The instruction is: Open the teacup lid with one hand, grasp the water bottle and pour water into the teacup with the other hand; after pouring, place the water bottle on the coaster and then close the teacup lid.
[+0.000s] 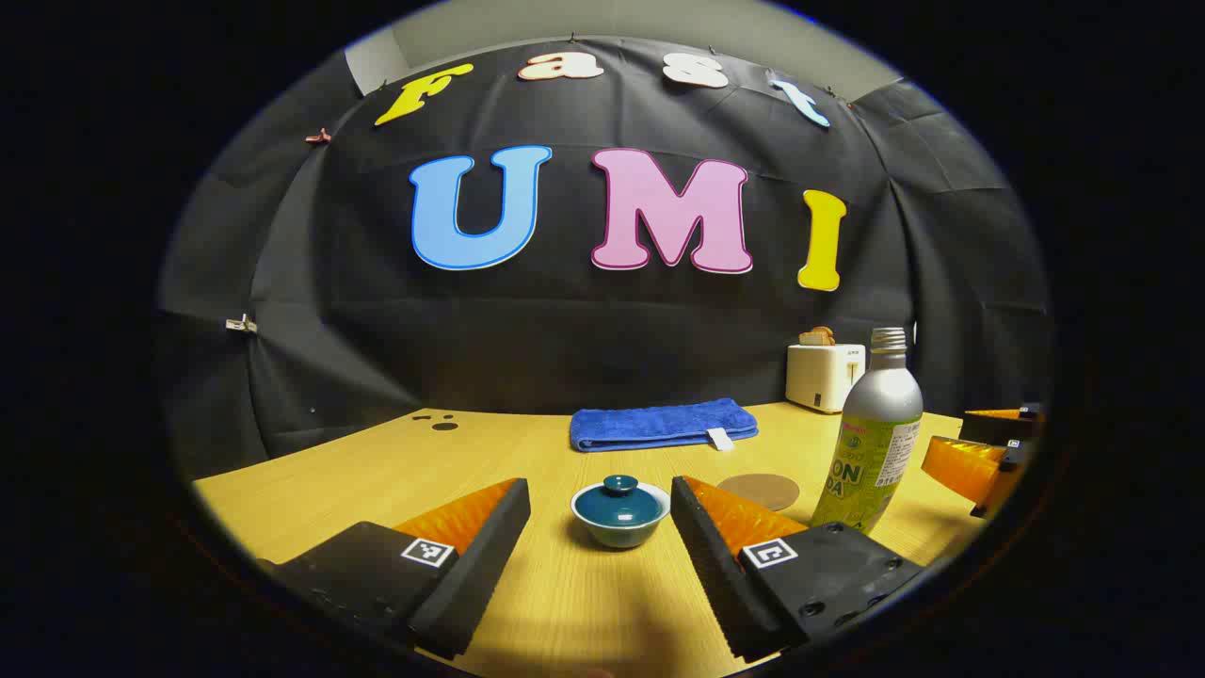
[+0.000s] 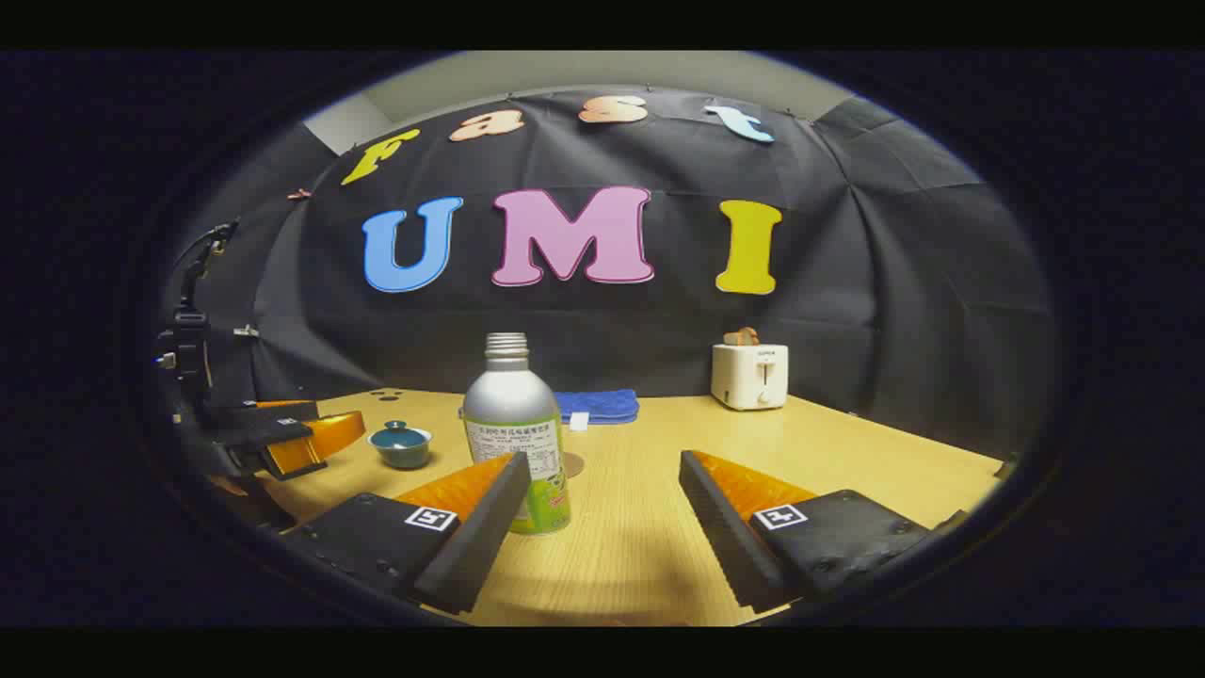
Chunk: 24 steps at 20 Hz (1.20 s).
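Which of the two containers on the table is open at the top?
The water bottle: its threaded neck has no cap. The teacup has its lid on.

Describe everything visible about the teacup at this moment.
The teacup is a small round bowl, dark teal and glossy like glazed ceramic, pale along the rim. Its domed lid with a round knob sits closed on top. It stands upright on the wooden table, ahead of the open left gripper and between its fingers, untouched.
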Available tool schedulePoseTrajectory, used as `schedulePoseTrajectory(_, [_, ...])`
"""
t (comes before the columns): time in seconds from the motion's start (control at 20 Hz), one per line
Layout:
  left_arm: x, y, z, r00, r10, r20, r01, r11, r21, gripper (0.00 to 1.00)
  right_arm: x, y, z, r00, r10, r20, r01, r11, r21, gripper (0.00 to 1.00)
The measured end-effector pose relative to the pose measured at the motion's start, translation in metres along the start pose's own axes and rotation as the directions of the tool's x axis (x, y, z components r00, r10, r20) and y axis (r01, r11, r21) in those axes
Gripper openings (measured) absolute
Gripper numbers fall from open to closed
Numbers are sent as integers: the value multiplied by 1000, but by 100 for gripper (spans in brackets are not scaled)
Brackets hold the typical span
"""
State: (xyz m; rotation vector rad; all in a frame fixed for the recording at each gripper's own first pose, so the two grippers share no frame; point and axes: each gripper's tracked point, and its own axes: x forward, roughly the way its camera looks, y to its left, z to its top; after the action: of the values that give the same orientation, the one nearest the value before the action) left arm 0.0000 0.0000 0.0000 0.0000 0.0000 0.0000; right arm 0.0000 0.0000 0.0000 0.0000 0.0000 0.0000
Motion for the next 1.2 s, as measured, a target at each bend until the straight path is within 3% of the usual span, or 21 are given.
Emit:
schedulePoseTrajectory(0.7, [1, -6, 0, 999, -32, 4, 32, 999, 0, 96, 2, -2, -1, 1000, -3, 3, 3, 1000, -1, 98])
schedulePoseTrajectory(1.2, [3, -8, -1, 999, -48, 4, 48, 999, 1, 96, 2, 8, -1, 999, 49, 1, -49, 999, 2, 98])
